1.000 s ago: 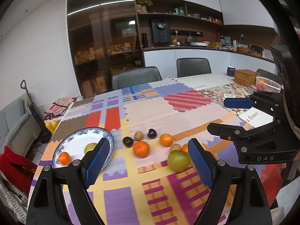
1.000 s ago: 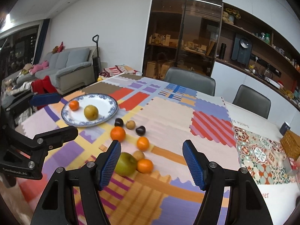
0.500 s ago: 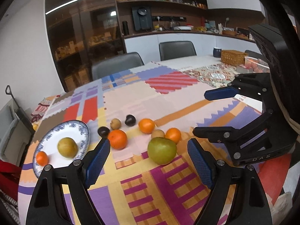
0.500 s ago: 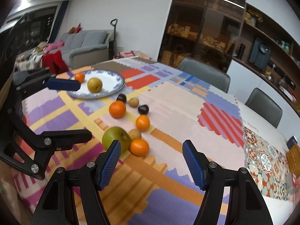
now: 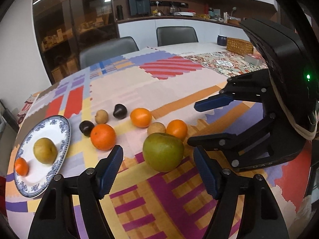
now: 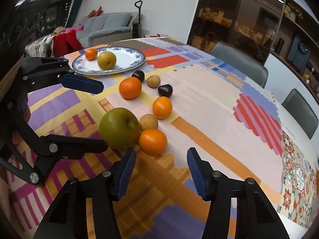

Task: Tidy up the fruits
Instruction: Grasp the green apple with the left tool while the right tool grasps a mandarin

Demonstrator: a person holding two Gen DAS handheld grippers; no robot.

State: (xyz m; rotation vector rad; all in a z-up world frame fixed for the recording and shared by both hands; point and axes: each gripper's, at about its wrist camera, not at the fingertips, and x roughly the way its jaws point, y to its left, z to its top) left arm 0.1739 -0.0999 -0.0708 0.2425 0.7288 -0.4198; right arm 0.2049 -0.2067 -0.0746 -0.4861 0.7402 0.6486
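Note:
A big green apple (image 5: 163,151) lies on the patchwork cloth just ahead of my open, empty left gripper (image 5: 158,160); it also shows in the right wrist view (image 6: 119,127). My right gripper (image 6: 161,160) is open and empty, just short of an orange (image 6: 153,141). Two more oranges (image 6: 130,87), two tan round fruits (image 6: 148,122) and two dark plums (image 6: 165,90) lie loose in a cluster. A blue-rimmed plate (image 6: 137,58) holds a yellow pear (image 6: 106,60) and a small orange (image 6: 91,54); the plate (image 5: 64,135) is at the left in the left wrist view.
Grey chairs (image 5: 108,48) stand at the table's far side. A wicker basket (image 5: 239,45) and a dark mug (image 5: 222,39) stand far right. A sofa (image 6: 103,26) with clothes is beyond the plate's end.
Both grippers have come down and forward toward the fruit cluster. The green apple is now close between the left fingers; the orange is close ahead of the right ones. Both stay open.

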